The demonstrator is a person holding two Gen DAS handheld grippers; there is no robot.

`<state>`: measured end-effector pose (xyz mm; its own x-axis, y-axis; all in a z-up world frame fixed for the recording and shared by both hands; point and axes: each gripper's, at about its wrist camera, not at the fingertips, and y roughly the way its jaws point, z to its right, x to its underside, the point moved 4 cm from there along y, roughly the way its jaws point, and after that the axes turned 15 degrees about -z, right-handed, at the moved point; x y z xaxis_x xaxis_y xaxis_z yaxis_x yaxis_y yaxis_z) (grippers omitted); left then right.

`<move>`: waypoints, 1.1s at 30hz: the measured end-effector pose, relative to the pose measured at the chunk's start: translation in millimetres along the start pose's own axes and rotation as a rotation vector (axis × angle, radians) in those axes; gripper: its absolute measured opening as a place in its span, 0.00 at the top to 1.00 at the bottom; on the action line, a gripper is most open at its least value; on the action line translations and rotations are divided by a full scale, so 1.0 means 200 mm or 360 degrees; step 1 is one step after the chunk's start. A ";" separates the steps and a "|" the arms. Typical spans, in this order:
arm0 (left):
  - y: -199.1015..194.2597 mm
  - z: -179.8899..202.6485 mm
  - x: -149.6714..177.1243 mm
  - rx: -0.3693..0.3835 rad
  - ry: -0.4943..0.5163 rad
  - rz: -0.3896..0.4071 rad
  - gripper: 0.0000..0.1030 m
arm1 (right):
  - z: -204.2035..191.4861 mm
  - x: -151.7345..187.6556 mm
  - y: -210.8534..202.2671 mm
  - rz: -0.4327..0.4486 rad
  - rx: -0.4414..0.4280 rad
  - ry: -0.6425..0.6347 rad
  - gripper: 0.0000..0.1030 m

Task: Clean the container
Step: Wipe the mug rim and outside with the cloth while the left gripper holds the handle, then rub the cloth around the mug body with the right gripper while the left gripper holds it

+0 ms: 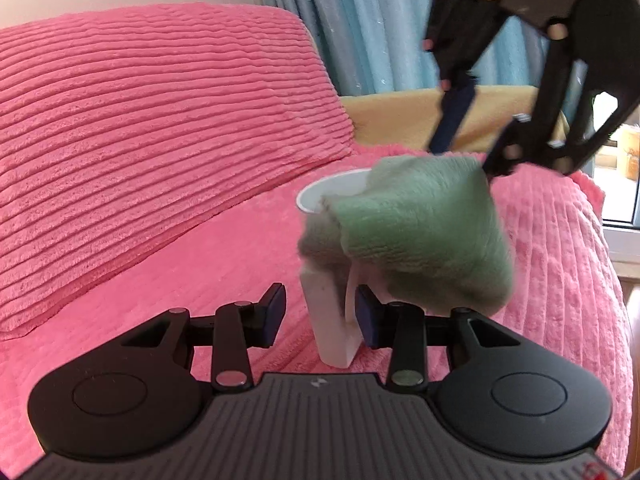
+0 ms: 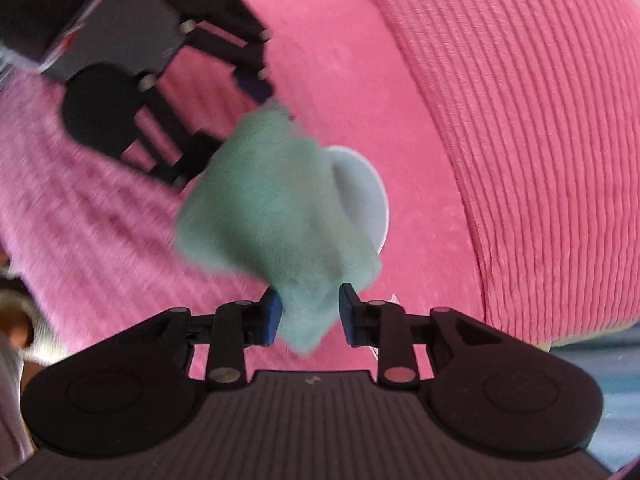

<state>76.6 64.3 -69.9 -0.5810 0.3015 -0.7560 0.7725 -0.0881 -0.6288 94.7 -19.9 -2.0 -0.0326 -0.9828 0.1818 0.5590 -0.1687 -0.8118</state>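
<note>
A white cup (image 1: 332,320) stands upright on the pink cover, its open rim (image 2: 366,196) half covered. My left gripper (image 1: 322,316) is open around the cup's lower part: the right pad (image 1: 366,316) touches it and the left pad (image 1: 276,314) stands apart. A green cloth (image 1: 420,232) is draped over the cup's mouth and near side. From above, my right gripper (image 1: 476,148) is shut on the cloth's top. In the right wrist view the cloth (image 2: 276,208) is pinched between the right gripper's (image 2: 308,312) blue pads, and the left gripper (image 2: 230,118) shows at upper left.
A big pink ribbed cushion (image 1: 140,140) leans at the left behind the cup. The pink plush cover (image 1: 560,288) drops off at the right toward a wooden floor (image 1: 634,320). A yellow armrest (image 1: 400,116) and blue curtains (image 1: 360,20) are behind.
</note>
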 end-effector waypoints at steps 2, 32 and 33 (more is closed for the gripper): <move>0.00 -0.01 0.00 0.0005 -0.0024 -0.0008 0.63 | 0.03 0.03 -0.05 0.0028 -0.0051 0.0020 0.76; -0.02 -0.15 0.01 0.0050 -0.0114 0.0012 0.84 | 0.24 -0.06 0.31 0.0459 -0.1536 0.1502 0.81; 0.00 -0.14 0.01 0.0033 -0.0104 -0.0003 0.85 | 0.23 -0.07 0.31 0.0462 -0.1507 0.1448 0.82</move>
<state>82.4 91.7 -65.1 -0.5985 0.2394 -0.7646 0.7663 -0.1075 -0.6335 167.7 -13.5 -28.9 -0.7529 -0.6297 -0.1915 -0.1318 0.4294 -0.8935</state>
